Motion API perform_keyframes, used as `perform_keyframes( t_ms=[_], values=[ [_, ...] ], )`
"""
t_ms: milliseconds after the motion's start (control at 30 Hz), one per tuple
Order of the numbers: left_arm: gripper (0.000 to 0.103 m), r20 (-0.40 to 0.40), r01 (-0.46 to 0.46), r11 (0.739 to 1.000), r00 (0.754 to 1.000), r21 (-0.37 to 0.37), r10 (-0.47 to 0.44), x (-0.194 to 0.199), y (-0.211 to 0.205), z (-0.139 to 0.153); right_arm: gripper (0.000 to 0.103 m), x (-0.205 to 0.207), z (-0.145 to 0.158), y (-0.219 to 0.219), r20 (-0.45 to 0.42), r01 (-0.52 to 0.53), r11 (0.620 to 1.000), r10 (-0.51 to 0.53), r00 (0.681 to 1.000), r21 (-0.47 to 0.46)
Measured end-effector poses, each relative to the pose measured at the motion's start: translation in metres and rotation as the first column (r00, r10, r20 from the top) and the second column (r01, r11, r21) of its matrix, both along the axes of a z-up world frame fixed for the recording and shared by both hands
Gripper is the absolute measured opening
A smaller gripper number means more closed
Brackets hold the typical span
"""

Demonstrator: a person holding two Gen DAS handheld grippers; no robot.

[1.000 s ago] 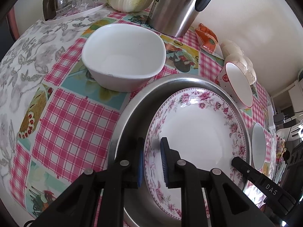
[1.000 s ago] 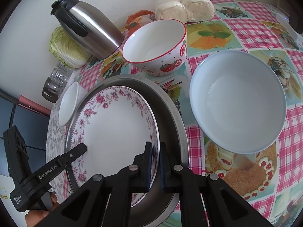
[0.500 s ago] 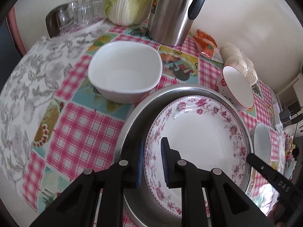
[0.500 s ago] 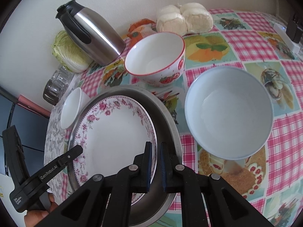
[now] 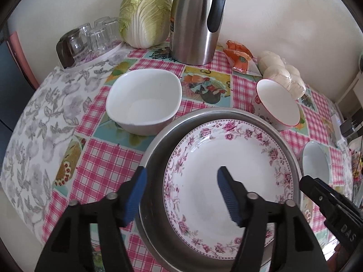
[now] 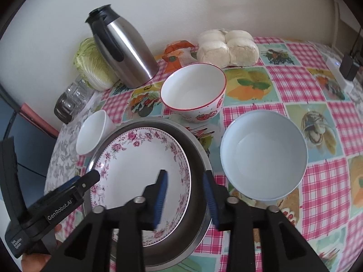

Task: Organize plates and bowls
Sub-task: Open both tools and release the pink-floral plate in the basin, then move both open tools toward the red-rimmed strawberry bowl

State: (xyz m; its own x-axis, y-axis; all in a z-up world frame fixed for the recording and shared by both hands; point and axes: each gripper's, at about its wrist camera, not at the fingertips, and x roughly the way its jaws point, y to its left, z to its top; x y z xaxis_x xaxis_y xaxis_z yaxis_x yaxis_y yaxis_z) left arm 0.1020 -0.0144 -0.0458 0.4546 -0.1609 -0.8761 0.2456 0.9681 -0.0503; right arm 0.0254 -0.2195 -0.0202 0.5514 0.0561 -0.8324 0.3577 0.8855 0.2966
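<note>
A floral-rimmed white plate [image 5: 229, 179] lies inside a wide steel pan [image 5: 156, 154]; both also show in the right wrist view, the plate [image 6: 136, 165] and the pan [image 6: 197, 156]. My left gripper [image 5: 181, 192] is open above the plate's left rim and holds nothing. My right gripper [image 6: 185, 195] is open above the plate's right rim and holds nothing. A square white bowl [image 5: 144, 105] sits left of the pan. A strawberry bowl [image 6: 192, 90] sits behind it. A pale blue bowl [image 6: 263, 154] sits to the right.
A steel thermos [image 5: 195, 20], a cabbage [image 5: 145, 11] and upturned glasses [image 5: 90, 36] stand along the back wall. Wrapped buns [image 6: 226, 45] and an orange packet [image 6: 177, 52] lie behind the bowls. A white power strip [image 6: 338, 72] lies at the far right.
Both grippers were shut on the plate's rim and have opened, letting go of it. Both have pulled back and risen; the plate stays in the pan.
</note>
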Motion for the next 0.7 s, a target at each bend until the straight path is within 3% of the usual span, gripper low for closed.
perform_keyframes(
  t_ms=[167,300,600,700],
  values=[
    [0.07,-0.019,-0.012,0.998,1.0,0.057,0.014,0.0,-0.003,-0.009,0.07,0.001,0.0,0.005,-0.001,-0.02,0.999,0.02,1.0,-0.026],
    [0.08,-0.018,-0.023,0.997,1.0,0.067,0.024,0.0,-0.002,-0.011,0.076,0.001,-0.002,0.005,-0.006,-0.028,0.999,0.028,1.0,-0.033],
    [0.082,-0.011,-0.035,0.997,0.999,0.076,0.036,0.0,-0.002,-0.012,0.094,0.0,-0.002,0.005,0.001,-0.035,0.998,0.035,0.999,-0.047],
    [0.089,-0.014,-0.042,0.996,0.999,0.076,0.043,0.0,-0.001,-0.013,0.099,0.0,-0.002,0.005,-0.004,-0.038,0.998,0.038,0.999,-0.051]
  ],
)
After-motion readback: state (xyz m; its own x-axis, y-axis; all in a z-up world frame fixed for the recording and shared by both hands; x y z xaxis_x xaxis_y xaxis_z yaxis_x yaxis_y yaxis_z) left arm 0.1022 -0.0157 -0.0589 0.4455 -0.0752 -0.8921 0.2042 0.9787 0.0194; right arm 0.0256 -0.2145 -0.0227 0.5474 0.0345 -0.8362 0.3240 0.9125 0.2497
